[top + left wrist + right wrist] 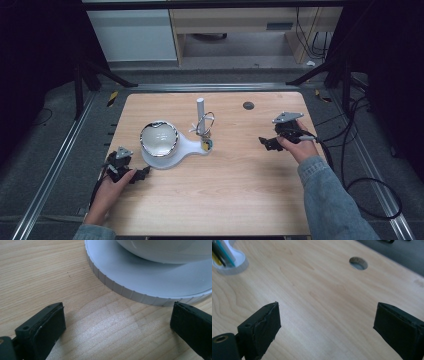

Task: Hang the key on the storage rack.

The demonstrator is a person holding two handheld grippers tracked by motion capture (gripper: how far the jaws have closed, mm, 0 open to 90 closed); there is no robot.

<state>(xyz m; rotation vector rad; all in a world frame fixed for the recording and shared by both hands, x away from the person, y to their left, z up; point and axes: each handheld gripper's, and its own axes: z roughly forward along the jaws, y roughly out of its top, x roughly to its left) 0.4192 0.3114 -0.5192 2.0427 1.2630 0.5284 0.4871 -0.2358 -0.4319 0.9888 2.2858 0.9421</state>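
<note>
High view, near edge first: left gripper (131,172) low on the worktop (240,190), just beside the round end of the white base (192,146) and not touching it. Fingers (47,330) spread wide, holding nothing, bare wood between them; ribbed rim of the base close ahead in the left gripper view. On that base, a shiny bowl (159,138), upright, open side up.

Likely step in hand: approach to the base or bowl from the left. Best done by keeping the fingers wide, sliding in level with the wood, squaring up to the ribbed rim before any squeeze, and avoiding a nudge that could shift the whole base and tip the post behind.

Farther across: right gripper (270,142) well apart from the base, over bare wood. Fingers (262,327) likewise wide apart, empty, touching nothing.

Farther still: white post (200,112) upright at the narrow end of the base, thin wires looped around it; beyond, a round hole (248,105) in the worktop.
</note>
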